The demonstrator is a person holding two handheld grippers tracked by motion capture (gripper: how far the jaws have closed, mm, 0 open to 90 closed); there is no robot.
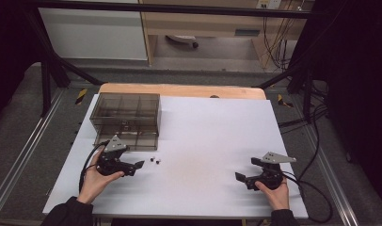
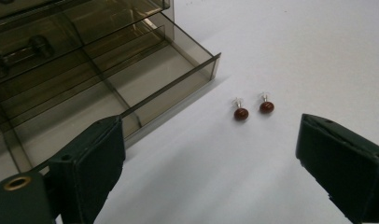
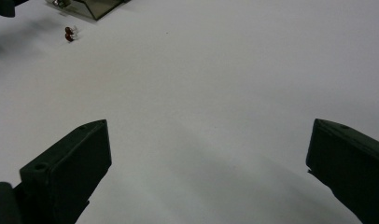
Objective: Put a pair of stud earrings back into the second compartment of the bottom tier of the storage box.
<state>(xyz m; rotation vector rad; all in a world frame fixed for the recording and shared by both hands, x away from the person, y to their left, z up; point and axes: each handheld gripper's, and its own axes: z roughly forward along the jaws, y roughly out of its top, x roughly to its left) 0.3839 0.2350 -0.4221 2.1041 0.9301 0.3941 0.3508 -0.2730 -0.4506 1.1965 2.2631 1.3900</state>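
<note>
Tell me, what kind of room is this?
Probably a lab or workshop for recording tasks. A black metal frame surrounds a table with a white cover, loose cables hang at the back, and a person holds a hand-held gripper in each hand.

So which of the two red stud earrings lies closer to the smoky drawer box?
The left earring in the left gripper view, beside the box's open drawer corner; the other earring lies farther out on the white table.
</note>
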